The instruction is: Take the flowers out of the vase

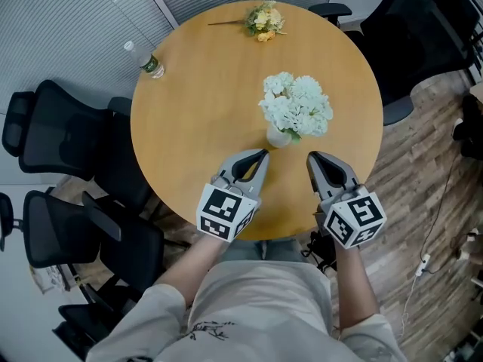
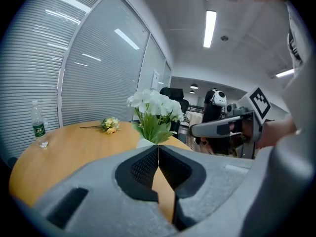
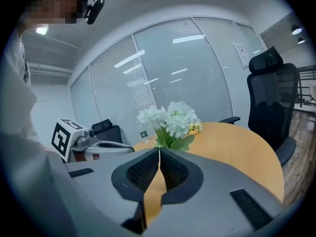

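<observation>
A bunch of white flowers (image 1: 296, 104) stands upright in a small white vase (image 1: 278, 137) near the front of the round wooden table (image 1: 204, 111). The same white flowers (image 2: 154, 104) (image 3: 170, 118) rise just beyond both grippers' tips. My left gripper (image 1: 264, 153) is shut and empty, a little left of and in front of the vase. Shut and empty too, my right gripper (image 1: 310, 157) sits just right of the vase. Neither touches it.
A small yellow bouquet (image 1: 263, 19) lies at the table's far edge. A plastic water bottle (image 1: 144, 59) stands at the left edge. Black office chairs (image 1: 53, 127) ring the table on the left and another chair (image 1: 407, 44) on the right.
</observation>
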`<state>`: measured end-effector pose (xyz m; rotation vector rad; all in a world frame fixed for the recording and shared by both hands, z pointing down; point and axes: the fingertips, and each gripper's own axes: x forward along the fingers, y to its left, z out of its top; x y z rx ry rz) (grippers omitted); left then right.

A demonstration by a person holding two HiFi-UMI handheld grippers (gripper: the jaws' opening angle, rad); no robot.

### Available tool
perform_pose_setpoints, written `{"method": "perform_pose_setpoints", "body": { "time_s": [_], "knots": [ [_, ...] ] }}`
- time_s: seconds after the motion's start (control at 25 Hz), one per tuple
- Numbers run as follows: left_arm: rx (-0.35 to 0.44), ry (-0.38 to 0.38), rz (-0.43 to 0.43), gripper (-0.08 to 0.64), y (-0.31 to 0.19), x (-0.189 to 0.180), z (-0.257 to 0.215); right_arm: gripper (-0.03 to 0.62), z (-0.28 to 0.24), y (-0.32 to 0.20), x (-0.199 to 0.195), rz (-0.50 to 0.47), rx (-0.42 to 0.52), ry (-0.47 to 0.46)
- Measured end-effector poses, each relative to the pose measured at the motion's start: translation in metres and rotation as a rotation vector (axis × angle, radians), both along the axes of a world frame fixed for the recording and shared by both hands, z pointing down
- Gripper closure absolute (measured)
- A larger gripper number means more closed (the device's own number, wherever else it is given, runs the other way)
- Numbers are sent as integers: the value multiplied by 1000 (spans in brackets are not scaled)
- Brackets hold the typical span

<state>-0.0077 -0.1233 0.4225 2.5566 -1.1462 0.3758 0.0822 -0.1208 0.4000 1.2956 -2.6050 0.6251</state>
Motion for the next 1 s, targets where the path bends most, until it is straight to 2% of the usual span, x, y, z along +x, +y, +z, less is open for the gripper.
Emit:
{"method": "perform_pose_setpoints", "body": {
  "time_s": [0.36, 0.6, 0.76, 1.0],
  "knots": [
    [-3, -2, -6, 546, -18, 0, 21, 583, 15, -22, -5, -12, -8, -4],
    [-13, -6, 5, 443, -29, 2, 34, 573, 24, -35, -4, -12, -14, -11],
    [-18, -30, 40, 370, -33, 6, 44, 503, 28, -40, -9, -29, -20, -14],
    [-28, -59, 103, 271, -44, 18, 62, 460, 29, -47, -15, -47, -16, -19]
  ]
}}
